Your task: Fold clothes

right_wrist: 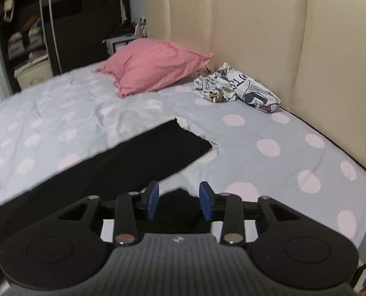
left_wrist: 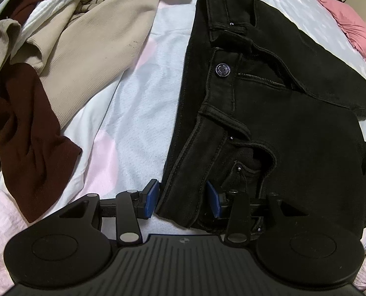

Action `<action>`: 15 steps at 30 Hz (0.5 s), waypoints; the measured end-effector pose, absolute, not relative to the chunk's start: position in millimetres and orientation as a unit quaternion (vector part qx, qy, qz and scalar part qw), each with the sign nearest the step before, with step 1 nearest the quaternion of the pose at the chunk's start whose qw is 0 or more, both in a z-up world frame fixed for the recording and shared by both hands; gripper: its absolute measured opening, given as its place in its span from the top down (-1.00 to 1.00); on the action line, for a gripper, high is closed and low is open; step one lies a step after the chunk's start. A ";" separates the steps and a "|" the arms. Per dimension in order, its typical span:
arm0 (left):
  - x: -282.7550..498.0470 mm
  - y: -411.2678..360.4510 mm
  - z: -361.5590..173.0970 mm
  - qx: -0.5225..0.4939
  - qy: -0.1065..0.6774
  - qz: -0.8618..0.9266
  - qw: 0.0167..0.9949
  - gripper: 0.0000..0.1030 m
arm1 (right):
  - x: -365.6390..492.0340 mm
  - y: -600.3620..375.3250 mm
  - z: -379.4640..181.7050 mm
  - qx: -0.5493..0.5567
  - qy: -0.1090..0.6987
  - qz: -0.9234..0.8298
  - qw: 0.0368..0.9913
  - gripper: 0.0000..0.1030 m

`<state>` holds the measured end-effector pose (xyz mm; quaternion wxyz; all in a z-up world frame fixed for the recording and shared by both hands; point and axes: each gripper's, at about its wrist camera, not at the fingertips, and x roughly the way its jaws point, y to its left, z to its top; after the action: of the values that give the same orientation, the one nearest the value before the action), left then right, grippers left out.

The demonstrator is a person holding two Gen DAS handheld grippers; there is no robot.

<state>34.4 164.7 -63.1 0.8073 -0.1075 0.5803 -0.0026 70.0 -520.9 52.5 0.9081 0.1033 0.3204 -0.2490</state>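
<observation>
evidently the black jeans lie spread on the bed, waistband running up the centre of the left wrist view with the button and open fly showing, which looks like the lay-out stage before a fold. the left tongs sit at the lower waist corner, blue pads either side of the waistband edge; denim lies between them, but i cannot tell whether the pads press it or only straddle it, so it may be pinning that corner while the other end is handled. the right tongs stand apart with nothing gripped, dark fabric lying below and behind them. in the right wrist view the trouser leg runs from lower left up to its hem near the centre of the frame, flat on the dotted sheet. open sheet lies right of the hem and toward the cream headboard; a pink pillow and a crumpled printed cloth sit well apart at upper centre. in the left wrist view, a heap of beige and maroon clothes crowds the left side, leaving a bare strip beside the jeans.
</observation>
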 end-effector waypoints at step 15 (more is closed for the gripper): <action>40.4 160.7 -65.9 -0.093 0.588 0.000 0.803 0.17 | 54.6 -604.4 -55.8 0.303 0.399 -0.263 0.824 0.24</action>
<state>40.4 160.7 -65.9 0.8035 -0.0926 0.5881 0.0005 54.6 -604.4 -55.8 0.8242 0.3034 0.3994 -0.2628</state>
